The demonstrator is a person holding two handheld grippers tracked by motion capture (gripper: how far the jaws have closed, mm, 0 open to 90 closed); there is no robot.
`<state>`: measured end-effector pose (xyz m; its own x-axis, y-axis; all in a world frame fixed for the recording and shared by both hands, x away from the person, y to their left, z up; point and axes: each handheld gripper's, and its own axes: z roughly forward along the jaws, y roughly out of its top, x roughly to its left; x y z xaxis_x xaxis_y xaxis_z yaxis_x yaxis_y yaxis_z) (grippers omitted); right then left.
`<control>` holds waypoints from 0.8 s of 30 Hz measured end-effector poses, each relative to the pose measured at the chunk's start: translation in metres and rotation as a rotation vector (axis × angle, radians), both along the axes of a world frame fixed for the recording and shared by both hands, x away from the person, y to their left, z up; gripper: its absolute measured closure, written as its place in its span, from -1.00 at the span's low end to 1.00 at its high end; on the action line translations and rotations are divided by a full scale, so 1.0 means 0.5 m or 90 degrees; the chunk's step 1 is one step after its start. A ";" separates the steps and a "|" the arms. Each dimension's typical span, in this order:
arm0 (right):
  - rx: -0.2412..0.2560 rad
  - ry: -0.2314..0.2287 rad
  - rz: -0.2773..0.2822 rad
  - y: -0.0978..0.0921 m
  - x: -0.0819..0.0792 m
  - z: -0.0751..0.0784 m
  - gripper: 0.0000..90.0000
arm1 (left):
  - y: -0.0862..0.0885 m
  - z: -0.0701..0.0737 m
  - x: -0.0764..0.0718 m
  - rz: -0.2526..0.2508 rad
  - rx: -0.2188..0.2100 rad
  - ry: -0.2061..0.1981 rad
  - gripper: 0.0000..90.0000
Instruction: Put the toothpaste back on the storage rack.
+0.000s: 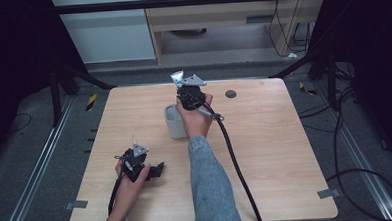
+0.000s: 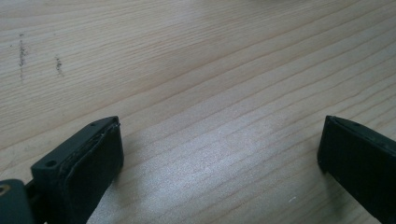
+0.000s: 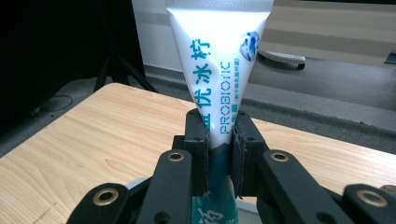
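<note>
Clamped between the right gripper's [image 3: 219, 158] jaws is a white-and-teal toothpaste tube [image 3: 219, 60], pinched at its narrower middle with the flat crimped end standing up and away from the camera and the lower, teal part running down past the jaws. Just beneath the gripper sits a grey cup [image 1: 174, 121], its pale rim peeking out below the jaws in the right gripper view, so the tube appears to hang over or partly inside it. Judged by its look, the tube is light, soft-walled and a little slick; a hard squeeze near the middle could dent it or push paste toward the cap, so the stiffer crimped end or the shoulder by the cap would be safer places to hold. Nearer the person, well apart from the cup, the left gripper [image 1: 154, 170] rests low over the wooden table [image 2: 196, 70] with its jaws spread wide and nothing between them. Beyond the right gripper, a small dark round mark [image 1: 230, 94] lies on the tabletop.
</note>
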<state>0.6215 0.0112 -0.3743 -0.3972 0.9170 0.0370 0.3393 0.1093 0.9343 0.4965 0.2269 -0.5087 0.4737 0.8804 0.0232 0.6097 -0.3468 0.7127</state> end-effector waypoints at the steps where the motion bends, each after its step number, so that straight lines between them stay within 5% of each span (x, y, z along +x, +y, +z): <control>1: -0.003 0.000 0.000 -0.001 0.000 -0.002 0.76 | 0.000 0.000 0.000 0.000 0.000 0.000 -1.00; 24: -0.030 0.019 0.038 0.002 -0.020 -0.017 0.75 | 0.001 0.000 0.001 -0.005 0.000 0.000 -1.00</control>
<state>0.6116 0.0123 -0.3826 -0.4512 0.8924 0.0074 0.3579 0.1734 0.9175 0.4971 0.2272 -0.5088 0.4802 0.8769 0.0227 0.6071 -0.3509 0.7129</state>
